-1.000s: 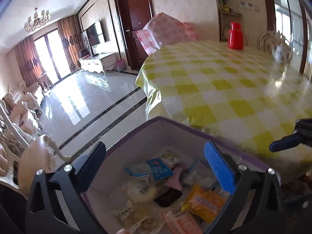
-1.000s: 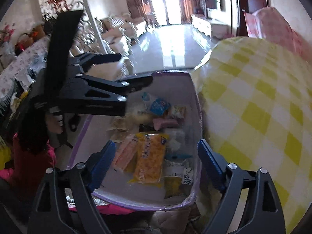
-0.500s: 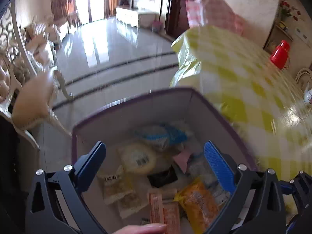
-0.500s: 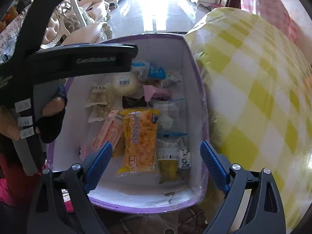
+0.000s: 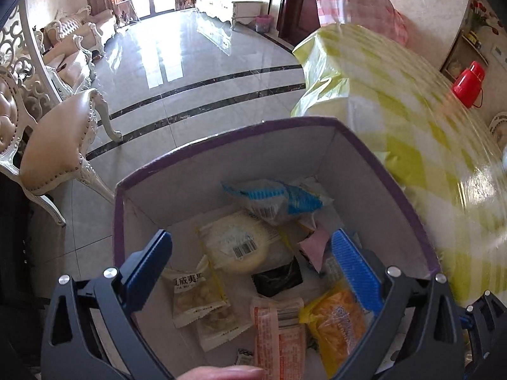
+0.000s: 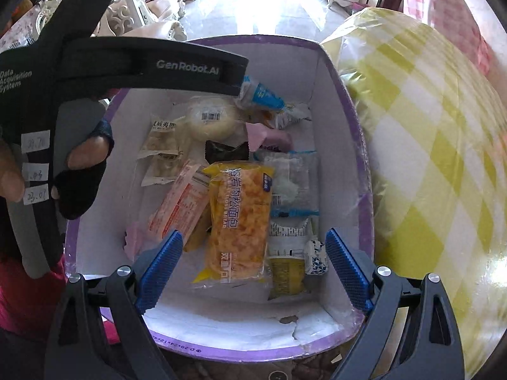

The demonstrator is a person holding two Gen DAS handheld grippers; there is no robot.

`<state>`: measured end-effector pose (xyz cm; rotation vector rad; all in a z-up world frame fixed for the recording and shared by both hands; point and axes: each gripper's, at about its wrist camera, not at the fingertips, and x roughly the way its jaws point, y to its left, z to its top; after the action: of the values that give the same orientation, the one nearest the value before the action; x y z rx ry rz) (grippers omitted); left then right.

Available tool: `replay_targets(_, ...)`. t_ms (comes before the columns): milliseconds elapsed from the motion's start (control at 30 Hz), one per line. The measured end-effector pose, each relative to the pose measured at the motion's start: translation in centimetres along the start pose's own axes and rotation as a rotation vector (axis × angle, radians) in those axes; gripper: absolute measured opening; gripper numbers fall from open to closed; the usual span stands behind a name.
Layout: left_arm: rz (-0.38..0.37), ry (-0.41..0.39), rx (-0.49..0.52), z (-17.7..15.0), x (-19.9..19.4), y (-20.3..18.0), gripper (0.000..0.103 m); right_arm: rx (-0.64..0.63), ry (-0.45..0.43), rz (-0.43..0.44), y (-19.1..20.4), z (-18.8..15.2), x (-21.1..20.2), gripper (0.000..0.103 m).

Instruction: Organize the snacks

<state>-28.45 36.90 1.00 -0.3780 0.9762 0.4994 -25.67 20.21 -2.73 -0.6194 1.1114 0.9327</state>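
Note:
A purple-rimmed white box (image 5: pixel 285 125) (image 6: pixel 336 72) holds several snack packets. Among them are a yellow bread packet (image 6: pixel 239 218) (image 5: pixel 336 319), a round white bun (image 5: pixel 244 243) (image 6: pixel 210 120), a pink-orange bar (image 5: pixel 279 332) (image 6: pixel 182 202), a blue and white pouch (image 5: pixel 279 196) (image 6: pixel 261 93) and a beige packet (image 5: pixel 196 297) (image 6: pixel 160 139). My left gripper (image 5: pixel 250 272) is open and empty above the box. My right gripper (image 6: pixel 253 269) is open and empty above the yellow bread packet.
A table with a yellow checked cloth (image 5: pixel 412 101) (image 6: pixel 427 133) stands right of the box, with a red flask (image 5: pixel 469 84) on it. A leather chair (image 5: pixel 60 145) stands left. The left gripper's body (image 6: pixel 95 72) crosses the right wrist view at upper left.
Both grippers have tipped down and moved in over the box, so its contents now fill both views. Both stayed open.

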Motion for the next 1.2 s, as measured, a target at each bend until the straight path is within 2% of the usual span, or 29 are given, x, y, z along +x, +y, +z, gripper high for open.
replay_targets(1200,0.010,0.013,-0.010,-0.02,0.49,0.31,0.101,0.009,-0.001,0.015,0.10,-0.10,0.36,0.089)
